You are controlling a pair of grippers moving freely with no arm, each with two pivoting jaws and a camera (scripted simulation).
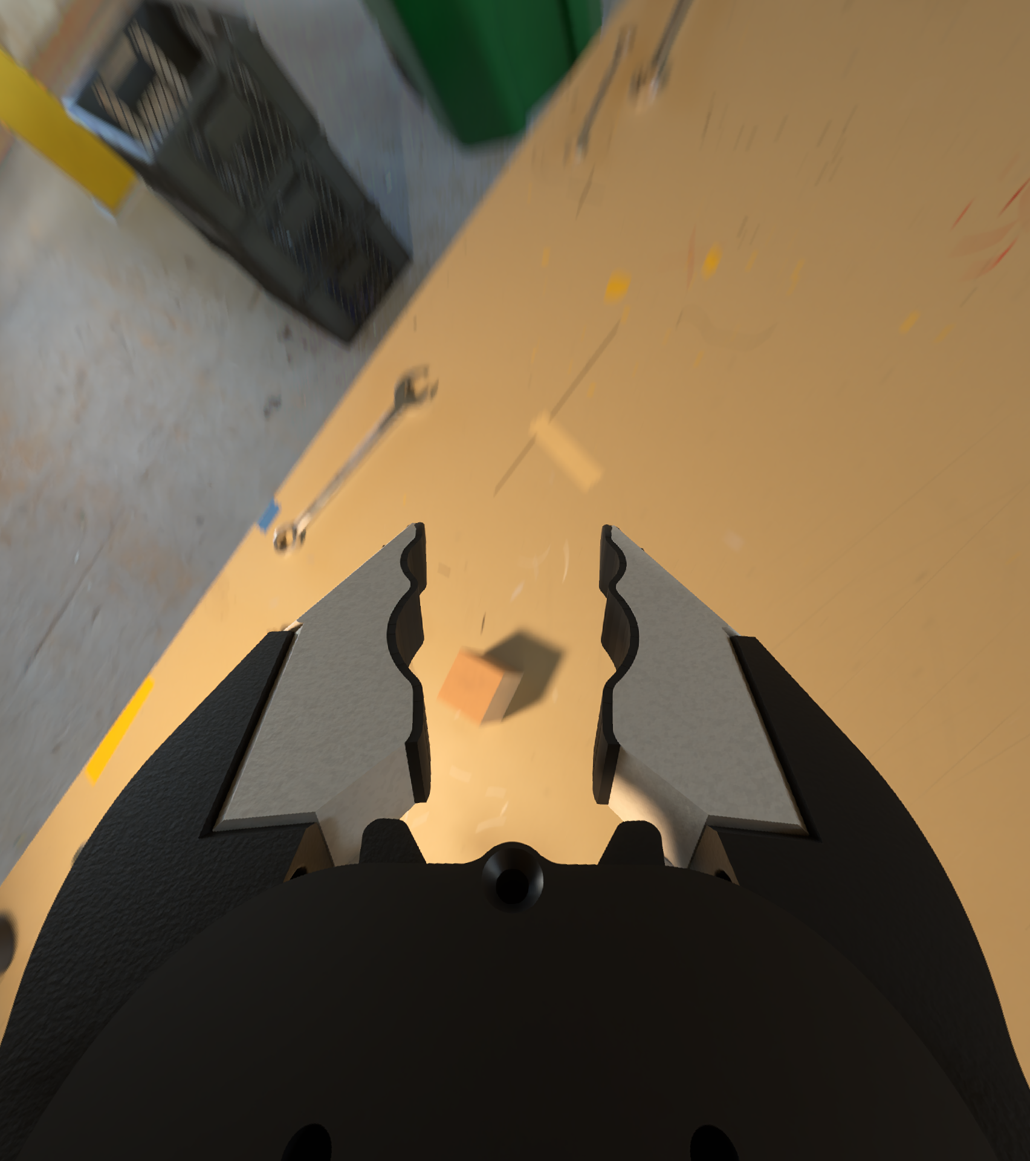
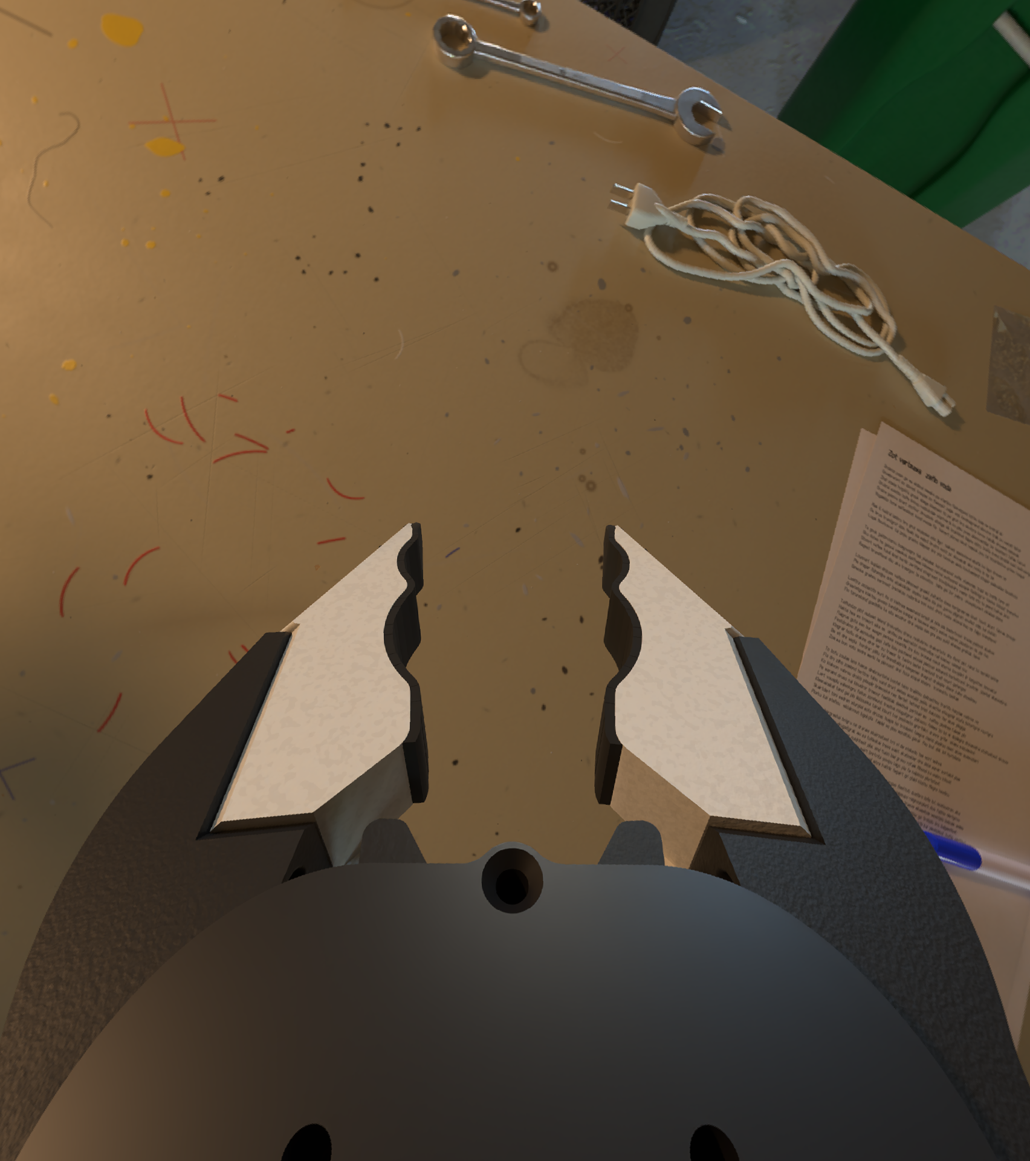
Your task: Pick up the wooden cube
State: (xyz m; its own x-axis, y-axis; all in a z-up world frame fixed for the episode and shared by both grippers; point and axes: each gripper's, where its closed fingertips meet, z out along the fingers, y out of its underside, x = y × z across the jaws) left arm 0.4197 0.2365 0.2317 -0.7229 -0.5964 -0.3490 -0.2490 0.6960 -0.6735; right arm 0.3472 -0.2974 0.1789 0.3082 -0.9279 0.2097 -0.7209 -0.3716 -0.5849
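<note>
A small wooden cube (image 1: 480,685) lies on the tan workbench (image 1: 814,440) and casts a shadow to its right. My left gripper (image 1: 511,529) is open above it; the cube shows in the gap between the two fingers, nearer the left one, and nothing touches it. The left wrist view is motion-blurred. My right gripper (image 2: 511,529) is open and empty over a bare, paint-speckled part of the bench (image 2: 311,314). The cube does not show in the right wrist view.
A wrench (image 1: 349,458) lies near the bench's left edge; beyond it are the floor, a dark cabinet (image 1: 249,176) and a green bin (image 1: 487,63). The right wrist view shows a wrench (image 2: 581,78), a coiled white cord (image 2: 770,264), printed sheets (image 2: 939,628) and a blue pen (image 2: 1002,870).
</note>
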